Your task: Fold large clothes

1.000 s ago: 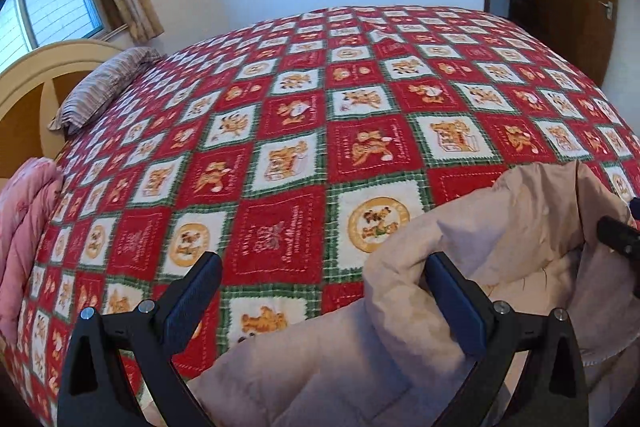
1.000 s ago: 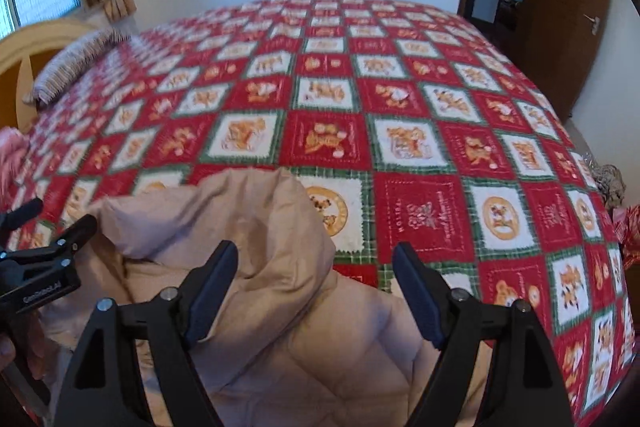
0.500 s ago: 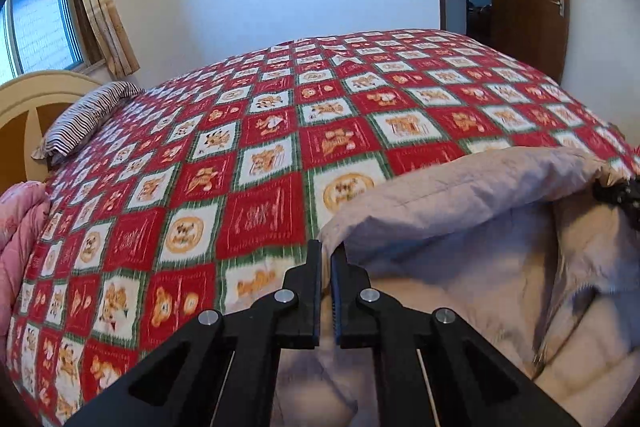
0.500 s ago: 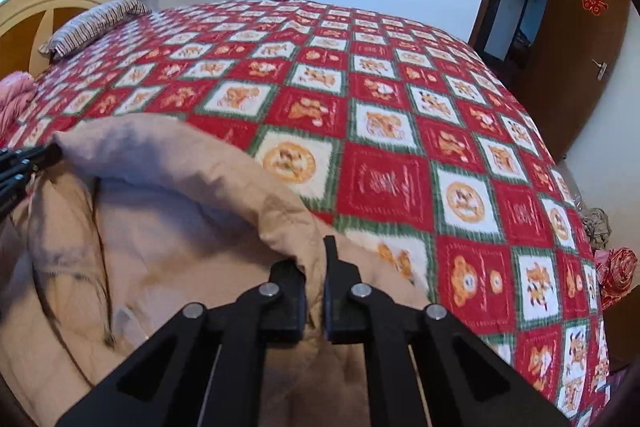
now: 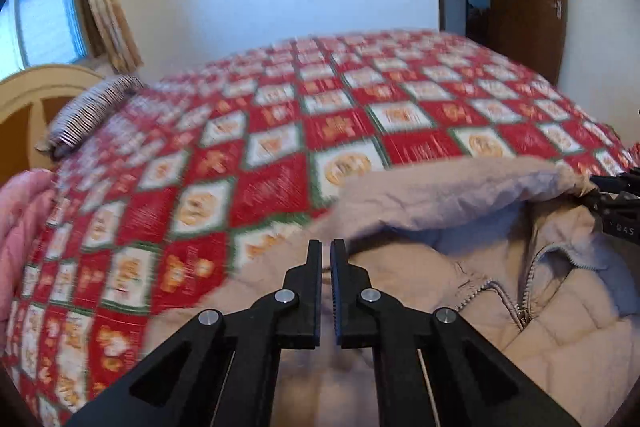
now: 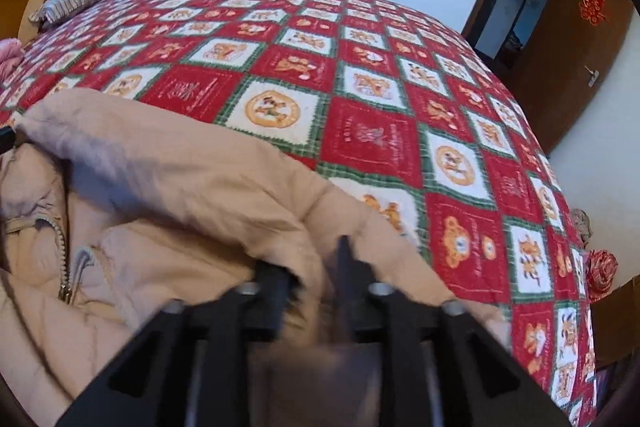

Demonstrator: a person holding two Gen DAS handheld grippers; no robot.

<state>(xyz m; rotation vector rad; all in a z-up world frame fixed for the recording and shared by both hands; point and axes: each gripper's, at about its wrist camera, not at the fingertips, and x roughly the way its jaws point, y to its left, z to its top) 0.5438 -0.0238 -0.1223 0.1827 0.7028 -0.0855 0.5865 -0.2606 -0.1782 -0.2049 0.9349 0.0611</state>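
Observation:
A beige padded jacket [image 5: 460, 211] lies at the near edge of a bed, its zipper [image 5: 524, 291] partly undone. A fold of its edge is stretched between the two grippers. My left gripper [image 5: 326, 251] is shut on the left end of that fold. The right gripper [image 5: 616, 203] shows at the fold's far right end. In the right wrist view the jacket [image 6: 180, 179] drapes over my right gripper [image 6: 312, 267]. Its blurred jaws are opening, with fabric between them.
The bed carries a red, white and green patchwork quilt [image 6: 380, 131]. A striped pillow [image 5: 88, 107] lies by the wooden headboard [image 5: 24, 99], with a pink blanket [image 5: 20, 219] at the left. A brown door [image 6: 580, 47] stands at the right, with red cloth [image 6: 600, 267] below it.
Both grippers went from wide open to shut on the jacket's edge and drew the fold out between them. The right jaws have since parted again.

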